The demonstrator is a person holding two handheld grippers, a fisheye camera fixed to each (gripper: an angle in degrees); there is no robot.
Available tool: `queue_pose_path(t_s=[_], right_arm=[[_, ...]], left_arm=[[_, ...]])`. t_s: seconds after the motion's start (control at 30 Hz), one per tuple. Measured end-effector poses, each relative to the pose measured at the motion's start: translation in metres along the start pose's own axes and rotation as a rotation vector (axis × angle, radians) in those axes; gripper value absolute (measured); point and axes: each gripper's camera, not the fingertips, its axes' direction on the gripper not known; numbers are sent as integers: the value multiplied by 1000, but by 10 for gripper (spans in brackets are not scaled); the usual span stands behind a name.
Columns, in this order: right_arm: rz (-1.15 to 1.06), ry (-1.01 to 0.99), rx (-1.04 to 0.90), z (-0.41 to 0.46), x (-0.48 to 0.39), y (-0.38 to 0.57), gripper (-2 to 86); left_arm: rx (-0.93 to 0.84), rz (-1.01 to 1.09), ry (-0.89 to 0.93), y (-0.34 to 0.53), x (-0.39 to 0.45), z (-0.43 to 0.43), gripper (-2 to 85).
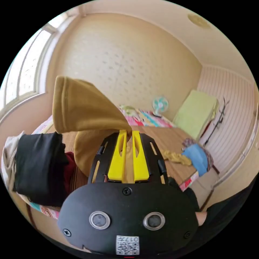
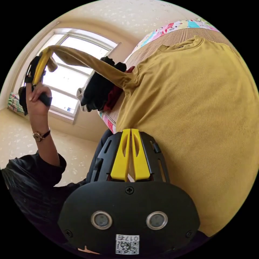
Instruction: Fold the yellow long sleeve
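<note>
The yellow long-sleeve shirt (image 2: 188, 108) lies spread on the wooden table (image 2: 172, 36), collar toward the far edge. In the right gripper view, one sleeve (image 2: 89, 63) is pulled up off the table to my left gripper (image 2: 40, 67), which a raised hand (image 2: 37, 95) holds high. In the left gripper view, my left gripper (image 1: 129, 131) is shut on that sleeve (image 1: 81, 108), and the cuff end flops over to the left. My right gripper (image 2: 130, 130) is shut on the shirt's near side edge, low at the table.
A pile of black and dark red clothes (image 2: 98, 89) sits on the table beside the shirt's shoulder. A blue and yellowish bundle (image 1: 194, 159) lies at the table's other end. A fan (image 1: 160, 105), a green cushion (image 1: 195, 113) and a window (image 2: 70, 72) are around the room.
</note>
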Motion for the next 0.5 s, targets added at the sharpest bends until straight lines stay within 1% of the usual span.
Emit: queue_pose_path(t_s=[0.03, 0.07, 0.13, 0.17, 0.23, 0.27, 0.33, 0.37, 0.43, 0.5], right_arm=[[-15, -28, 20, -20, 2, 10, 8], [-21, -42, 35, -31, 4, 16, 9], [10, -70, 114, -87, 24, 45, 15], [39, -69, 147, -105, 33, 54, 17], [187, -71, 362, -186, 74, 94, 32], [232, -76, 436, -209, 86, 106, 38], [430, -60, 745, -292, 136, 155, 68], [492, -40, 807, -310, 148, 166, 75], [717, 66, 1004, -364, 185, 196, 104], [803, 126, 1091, -388, 203, 199, 104]], left_arm=[[-182, 111, 23, 0, 32, 60, 45], [-414, 172, 35, 12, 59, 127, 64], [-651, 145, 27, 50, 79, 200, 89], [-702, 95, 41, 76, 82, 222, 96], [-723, 11, 90, 110, 80, 232, 96], [-721, -49, 118, 129, 76, 229, 100], [-716, -123, 158, 152, 70, 217, 100], [-701, -151, 189, 165, 68, 205, 97], [-694, -169, 211, 179, 65, 187, 90], [-711, -178, 203, 190, 61, 171, 84]])
